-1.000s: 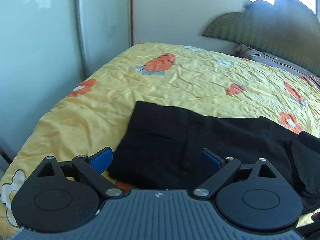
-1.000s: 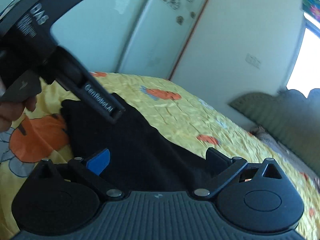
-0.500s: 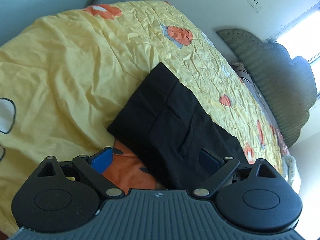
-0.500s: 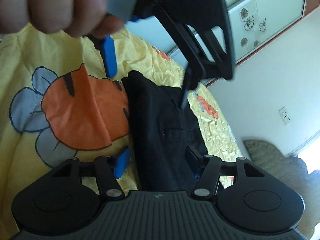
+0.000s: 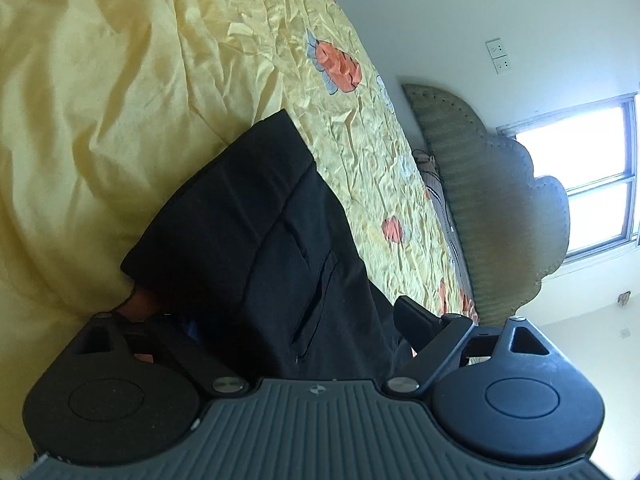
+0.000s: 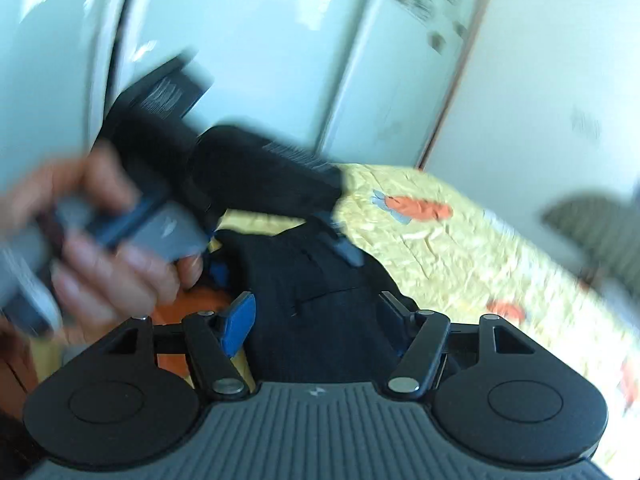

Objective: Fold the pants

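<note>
the black pants lie on the yellow bedspread, and their long axis runs away from you, from the waistband corner nearest the bed's foot up toward the padded headboard. a pocket slit shows on the upper layer, so this near end looks like the seat and waist.

your left claw has that near end straight in front of it and between its fingers: the cloth fills the gap, with the right finger showing clear of it and the left one mostly hidden behind the fabric. the jaws stand wide, not pinched on anything that you can see.

your right claw sits at the same end, just beside the left, with the pants running forward between its blue pad and its dark finger; it too is spread, moderately. this view is blurred, so whether either pad touches cloth is unclear. your left hand is visible there, gripping the other tool's handle.

both claws are about equally near; the left looks better squared to the edge.
</note>
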Demonstrator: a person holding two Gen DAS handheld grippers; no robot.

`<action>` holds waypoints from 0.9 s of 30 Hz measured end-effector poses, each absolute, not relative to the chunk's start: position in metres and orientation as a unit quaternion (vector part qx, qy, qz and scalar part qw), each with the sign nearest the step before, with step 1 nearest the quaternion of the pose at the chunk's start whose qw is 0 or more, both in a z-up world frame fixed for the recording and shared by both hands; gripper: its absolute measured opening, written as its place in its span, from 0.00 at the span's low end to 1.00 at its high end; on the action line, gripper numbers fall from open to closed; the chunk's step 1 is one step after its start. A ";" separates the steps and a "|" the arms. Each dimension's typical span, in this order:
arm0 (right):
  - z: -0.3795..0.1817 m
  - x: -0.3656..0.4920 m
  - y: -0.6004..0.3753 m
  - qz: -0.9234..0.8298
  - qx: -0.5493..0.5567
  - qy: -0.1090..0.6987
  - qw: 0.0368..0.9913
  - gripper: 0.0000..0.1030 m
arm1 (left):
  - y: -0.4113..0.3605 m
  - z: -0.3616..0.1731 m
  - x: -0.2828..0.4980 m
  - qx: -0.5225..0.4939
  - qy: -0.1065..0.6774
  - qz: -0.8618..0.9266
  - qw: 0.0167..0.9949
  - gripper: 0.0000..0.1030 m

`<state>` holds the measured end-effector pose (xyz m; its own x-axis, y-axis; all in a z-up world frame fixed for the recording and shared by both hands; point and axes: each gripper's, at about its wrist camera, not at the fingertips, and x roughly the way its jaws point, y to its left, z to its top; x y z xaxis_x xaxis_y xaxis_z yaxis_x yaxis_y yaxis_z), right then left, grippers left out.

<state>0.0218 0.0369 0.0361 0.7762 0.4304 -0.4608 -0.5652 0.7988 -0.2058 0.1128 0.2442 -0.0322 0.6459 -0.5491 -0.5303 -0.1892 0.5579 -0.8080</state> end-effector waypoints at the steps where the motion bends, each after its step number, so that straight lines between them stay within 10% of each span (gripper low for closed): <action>1: 0.037 0.031 0.033 0.252 -0.159 0.202 0.933 0.64 | 0.244 -0.031 0.114 -0.451 0.402 -0.111 0.789 0.84; 7: 0.005 0.095 0.038 0.186 -0.158 0.275 0.930 0.64 | 0.235 -0.024 0.118 -0.402 0.385 -0.081 0.827 0.74; 12: -0.003 0.103 0.038 0.191 -0.116 0.271 0.936 0.64 | 0.216 -0.013 0.115 -0.286 0.375 -0.033 0.881 0.26; 27: 0.015 0.089 -0.002 0.213 0.043 0.239 0.946 0.67 | 0.135 0.051 0.072 -0.139 0.270 -0.038 0.952 0.16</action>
